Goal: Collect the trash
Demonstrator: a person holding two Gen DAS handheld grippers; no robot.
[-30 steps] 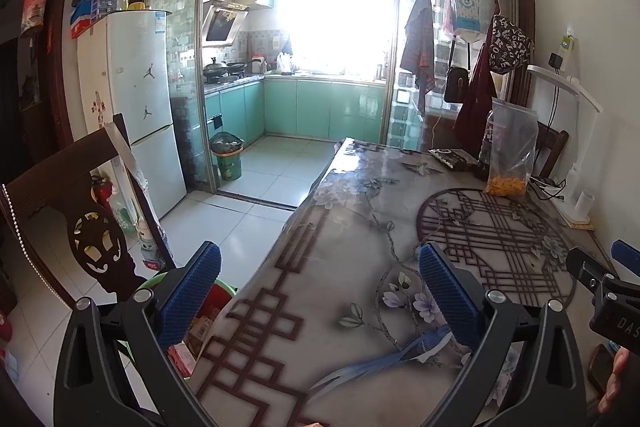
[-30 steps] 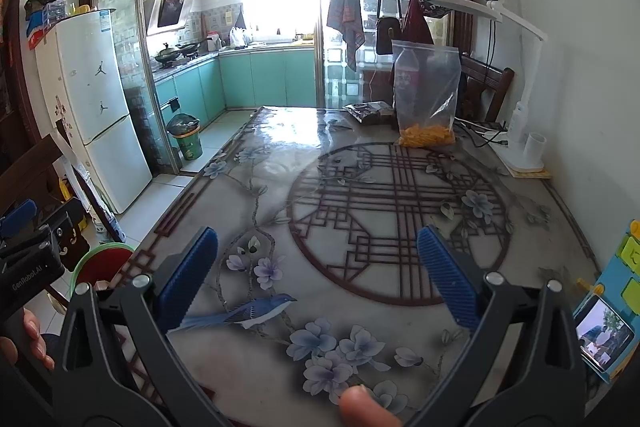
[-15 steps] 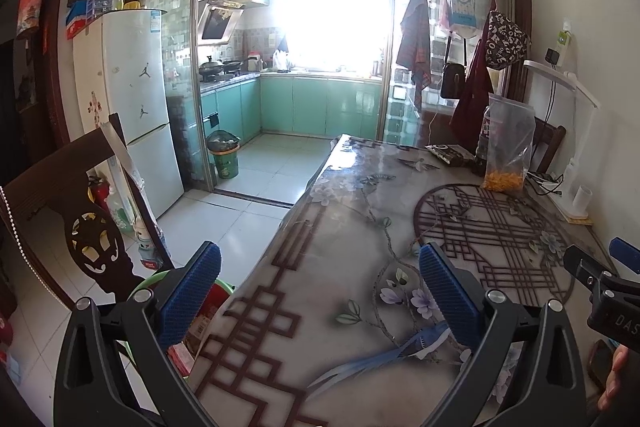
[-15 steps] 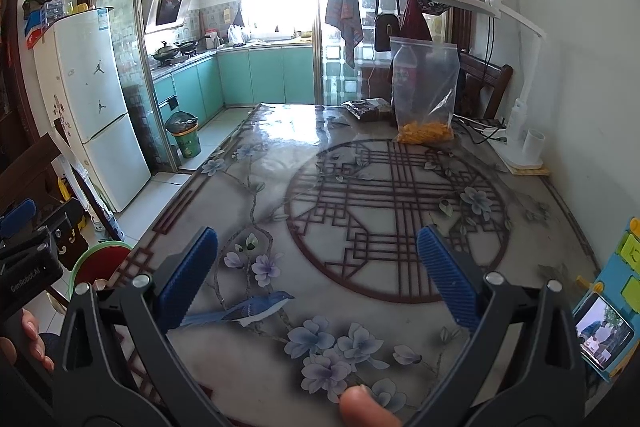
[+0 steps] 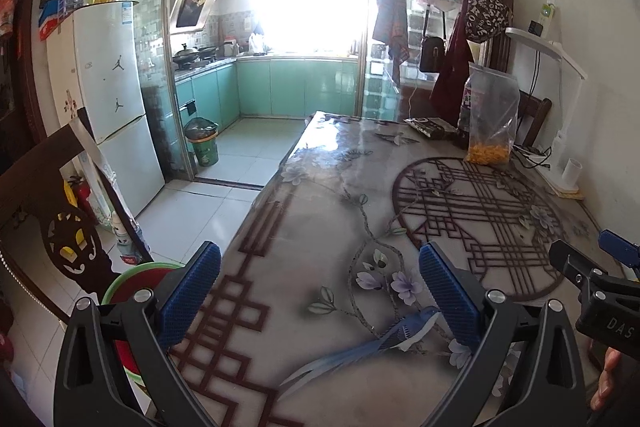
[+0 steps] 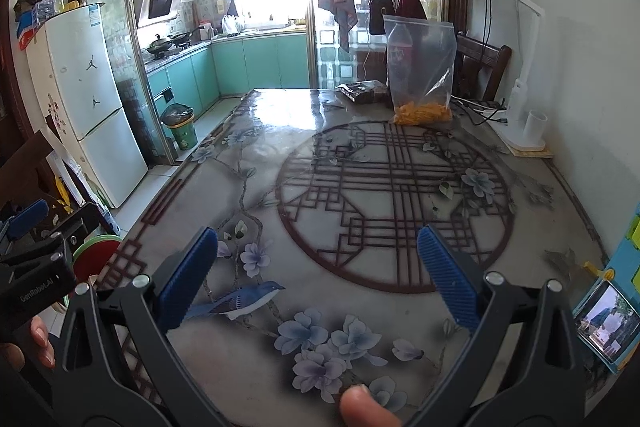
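Note:
A dark crumpled wrapper (image 5: 430, 127) (image 6: 362, 91) lies at the far end of the patterned table (image 5: 320, 211) (image 6: 360, 155). Beside it stands a clear plastic bag (image 5: 490, 119) (image 6: 420, 71) with orange bits in its bottom and a bottle behind it. My left gripper (image 5: 320, 267) hangs open over the table's near left part with nothing between its fingers. Over the near middle, my right gripper (image 6: 317, 247) is open too and holds nothing. A red and green bin (image 5: 136, 279) (image 6: 98, 251) sits on the floor by the table's left edge.
A green waste bin (image 5: 204, 143) stands in the kitchen doorway next to a white fridge (image 5: 116, 107). A carved wooden chair (image 5: 48, 207) is at the near left. A white desk lamp (image 6: 516, 27) and cup stand at the table's right, a phone (image 6: 604, 319) at the near right.
Both views have drifted slightly, so the bag and wrapper sit a little higher in frame. Both grippers stay open and nothing was picked up.

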